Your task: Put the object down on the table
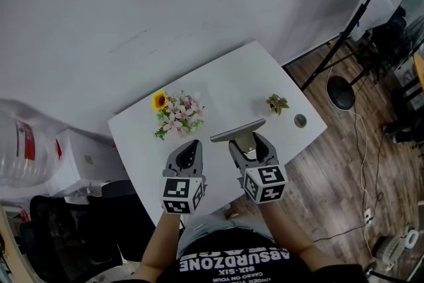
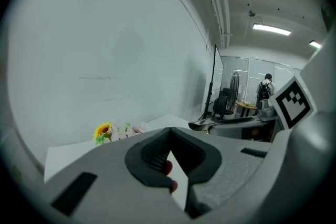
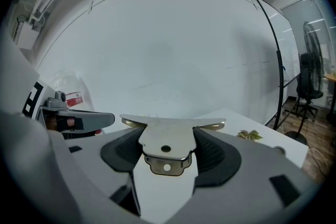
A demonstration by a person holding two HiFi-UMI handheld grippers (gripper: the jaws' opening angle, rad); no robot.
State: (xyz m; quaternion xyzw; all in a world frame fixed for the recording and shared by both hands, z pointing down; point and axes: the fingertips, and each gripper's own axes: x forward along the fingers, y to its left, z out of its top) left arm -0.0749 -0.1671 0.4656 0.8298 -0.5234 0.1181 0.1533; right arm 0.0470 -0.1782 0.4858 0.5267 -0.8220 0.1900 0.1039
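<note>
My right gripper (image 1: 249,142) holds a metal bracket (image 1: 237,131) in its jaws over the white surface (image 1: 225,86). The left gripper (image 1: 191,150) is closed and empty. Next, I judge: lower flat, then release.
</note>
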